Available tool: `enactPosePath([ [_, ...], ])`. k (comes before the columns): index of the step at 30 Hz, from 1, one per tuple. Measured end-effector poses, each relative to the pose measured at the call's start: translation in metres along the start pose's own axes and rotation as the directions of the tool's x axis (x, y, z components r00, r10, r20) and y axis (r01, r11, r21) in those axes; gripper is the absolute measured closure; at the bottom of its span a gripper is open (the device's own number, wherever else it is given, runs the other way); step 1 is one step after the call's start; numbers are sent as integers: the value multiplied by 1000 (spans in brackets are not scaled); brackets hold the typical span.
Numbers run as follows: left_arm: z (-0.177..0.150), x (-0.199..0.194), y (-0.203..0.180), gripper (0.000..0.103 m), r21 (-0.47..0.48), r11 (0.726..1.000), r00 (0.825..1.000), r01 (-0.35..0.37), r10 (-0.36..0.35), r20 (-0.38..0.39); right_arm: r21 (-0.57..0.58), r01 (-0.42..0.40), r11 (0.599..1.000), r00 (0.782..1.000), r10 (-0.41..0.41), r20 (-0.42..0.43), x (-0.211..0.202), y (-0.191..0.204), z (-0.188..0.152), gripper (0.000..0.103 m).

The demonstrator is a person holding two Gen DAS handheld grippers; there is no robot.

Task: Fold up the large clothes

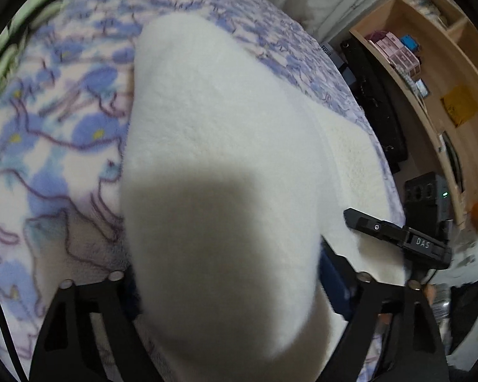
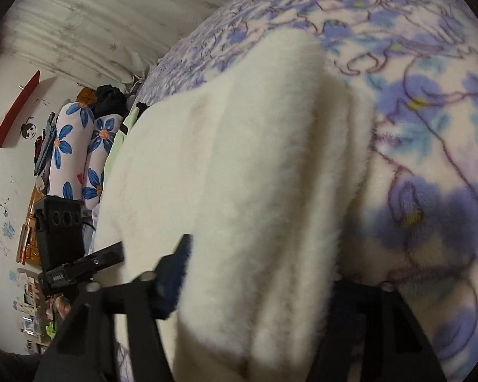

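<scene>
A large white fleece garment [image 1: 213,133] lies on a bed with a blue-flowered blanket [image 1: 47,121]. My left gripper [image 1: 226,286] is shut on a thick fold of it, and the cloth drapes over and hides the fingertips. In the right wrist view my right gripper [image 2: 255,289] is shut on another bunched fold of the same garment [image 2: 245,159], lifted off the blanket [image 2: 430,127]. Its blue-padded left finger [image 2: 172,283] shows; the other finger is hidden by cloth. The right gripper's body [image 1: 398,235] also shows at the right of the left wrist view.
A wooden shelf unit [image 1: 430,73] with boxes stands right of the bed, a black case [image 1: 376,102] beside it. Flower-print pillows [image 2: 76,146] and dark clothes lie at the bed's far end. A curtain [image 2: 111,16] hangs behind.
</scene>
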State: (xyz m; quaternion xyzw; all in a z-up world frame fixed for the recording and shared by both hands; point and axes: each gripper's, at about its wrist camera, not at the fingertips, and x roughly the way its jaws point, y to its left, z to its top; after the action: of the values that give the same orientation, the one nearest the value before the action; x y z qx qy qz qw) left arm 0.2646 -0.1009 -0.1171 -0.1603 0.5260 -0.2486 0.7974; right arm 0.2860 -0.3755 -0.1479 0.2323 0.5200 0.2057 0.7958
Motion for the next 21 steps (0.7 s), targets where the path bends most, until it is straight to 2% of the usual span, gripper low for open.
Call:
enactPosePath([
  [3,-6,-14,-17,30,68,996,997,-57,54,47,-8,37,999,999,-37,27,-5,14,-5,58],
  [8,-24,-48,-34,32,126,987,991,-97,84,100,-68,68,995,996,-64,57,-16,54,-27,59],
  [11,-50,-83,-22,32,130,985,989,-112,97,111,-98,69,993,996,-64,55,-17,79,-51,59],
  [17,-95,-150,16,32,75,985,982,-154,144,118,-115,-3,993,1000,3,0,1,131,-101,60],
  [21,-114,-202,49,32,31,980,971,-195,189,145,-156,-61,986,997,54,-51,25,179,-112,60],
])
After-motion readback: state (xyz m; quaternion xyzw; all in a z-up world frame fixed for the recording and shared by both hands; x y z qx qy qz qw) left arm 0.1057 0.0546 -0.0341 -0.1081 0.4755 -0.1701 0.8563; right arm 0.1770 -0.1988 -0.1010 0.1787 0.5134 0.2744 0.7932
